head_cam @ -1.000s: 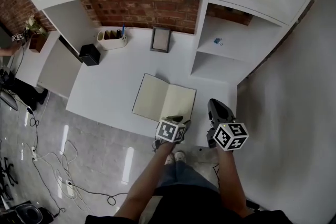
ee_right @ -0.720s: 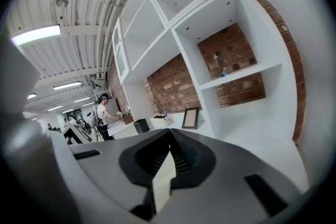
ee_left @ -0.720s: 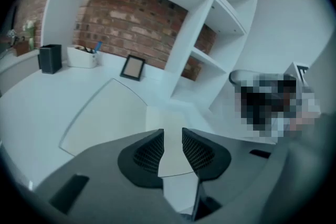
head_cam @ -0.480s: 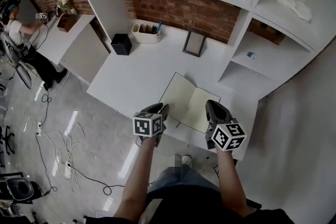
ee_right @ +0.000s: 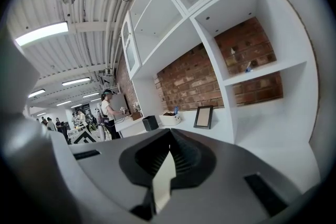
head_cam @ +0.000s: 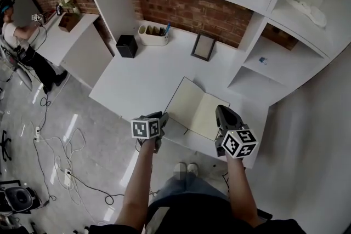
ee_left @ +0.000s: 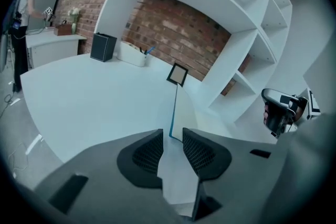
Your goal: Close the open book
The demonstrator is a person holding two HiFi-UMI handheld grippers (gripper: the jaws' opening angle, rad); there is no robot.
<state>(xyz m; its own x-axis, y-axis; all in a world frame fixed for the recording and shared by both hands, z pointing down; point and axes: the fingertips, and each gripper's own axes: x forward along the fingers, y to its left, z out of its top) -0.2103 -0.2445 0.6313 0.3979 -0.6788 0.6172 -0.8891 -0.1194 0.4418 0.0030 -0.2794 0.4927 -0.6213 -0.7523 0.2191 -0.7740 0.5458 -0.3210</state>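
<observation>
Book (head_cam: 196, 108) lies open. My left gripper (ee_left: 171, 134), jaws just narrowed yet still apart, lines up on its cover edge, probably to flip it. Right gripper (head_cam: 222, 112) stays out of it, clenched.

The left tool (head_cam: 162, 118) has swung from the middle of the open book's (head_cam: 196, 109) near edge to its left front corner. Its jaws have narrowed but remain apart, gripping nothing. The right tool (head_cam: 225, 111) has edged onto the book's right corner.
</observation>
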